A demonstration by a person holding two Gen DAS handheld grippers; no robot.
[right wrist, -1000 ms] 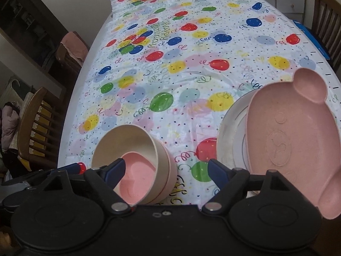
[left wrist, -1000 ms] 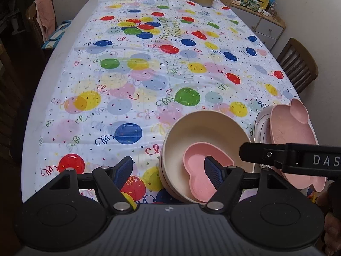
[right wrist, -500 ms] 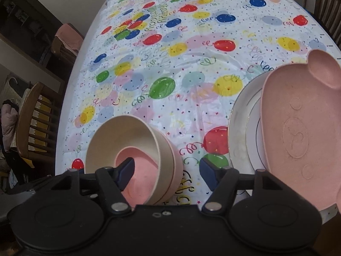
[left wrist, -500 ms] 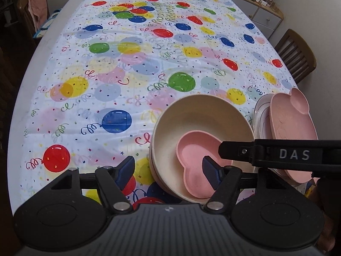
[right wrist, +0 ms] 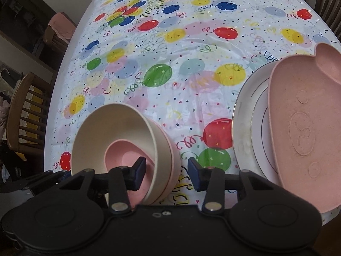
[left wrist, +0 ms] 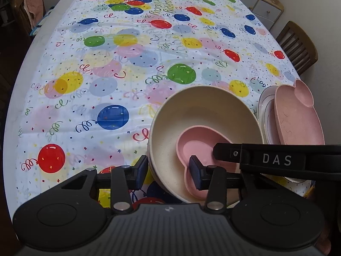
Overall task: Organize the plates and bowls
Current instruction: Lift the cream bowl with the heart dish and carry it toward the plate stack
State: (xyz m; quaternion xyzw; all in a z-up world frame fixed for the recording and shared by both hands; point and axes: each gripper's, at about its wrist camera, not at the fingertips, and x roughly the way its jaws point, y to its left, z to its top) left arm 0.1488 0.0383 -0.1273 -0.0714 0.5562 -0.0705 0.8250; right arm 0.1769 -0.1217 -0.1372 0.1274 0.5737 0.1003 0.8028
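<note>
A cream bowl (left wrist: 204, 111) sits nested in a pink bowl (right wrist: 173, 160) near the table's front edge, and a small pink heart-shaped bowl (left wrist: 198, 147) lies inside it. My left gripper (left wrist: 168, 171) straddles the stack's near-left wall, one pad outside and one over the heart bowl. Its jaws are closing, and I see no firm press. My right gripper (right wrist: 167, 170) straddles the near-right wall of the cream bowl (right wrist: 115, 132). Its jaws are closing too, with a gap left at the outer pad. To the right, a pink bear-shaped plate (right wrist: 302, 128) rests on a white plate (right wrist: 245, 115).
The balloon-print tablecloth (left wrist: 132, 68) covers the long table beyond the dishes. Wooden chairs stand at the left (right wrist: 23, 115) and right (left wrist: 298, 44) sides. A cabinet with clutter (left wrist: 262, 2) is at the far right. The right gripper's black arm (left wrist: 277, 160) crosses just over the bowl.
Both grippers have come down closer to the bowl stack and their jaws have narrowed. Each pair of fingers now sits either side of a bowl wall. The dishes have not moved.
</note>
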